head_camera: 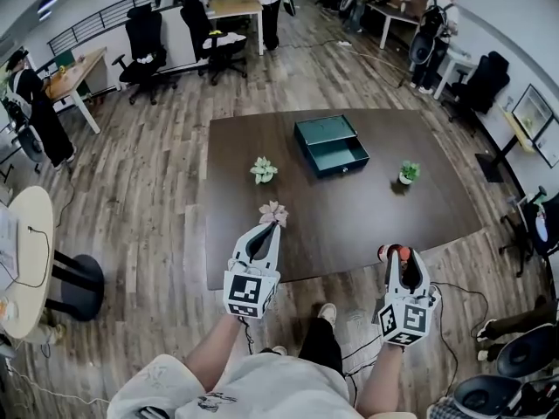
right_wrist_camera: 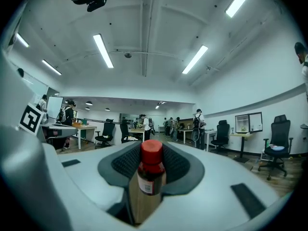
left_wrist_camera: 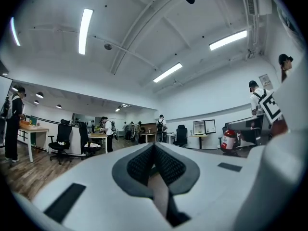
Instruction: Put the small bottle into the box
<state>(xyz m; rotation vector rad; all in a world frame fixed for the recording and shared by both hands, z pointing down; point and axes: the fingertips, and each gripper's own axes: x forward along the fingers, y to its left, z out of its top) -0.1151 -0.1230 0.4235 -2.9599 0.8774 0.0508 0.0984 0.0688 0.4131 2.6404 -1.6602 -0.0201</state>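
Note:
The small bottle (head_camera: 402, 253), dark with a red cap, stands upright between the jaws of my right gripper (head_camera: 400, 260), which is shut on it just off the table's near right edge. In the right gripper view the bottle (right_wrist_camera: 152, 172) fills the gap between the black pads (right_wrist_camera: 126, 163). My left gripper (head_camera: 267, 230) is shut with nothing in it, its pads (left_wrist_camera: 166, 163) meeting at the tip, over the table's near edge. The teal box (head_camera: 331, 144) lies open at the middle of the dark table (head_camera: 349, 216), well ahead of both grippers.
Three small potted plants stand on the table: one (head_camera: 263, 169) left of the box, one (head_camera: 408, 172) to its right, one (head_camera: 273, 211) just ahead of my left gripper. Office chairs (head_camera: 144, 46), desks and several people stand around on the wooden floor.

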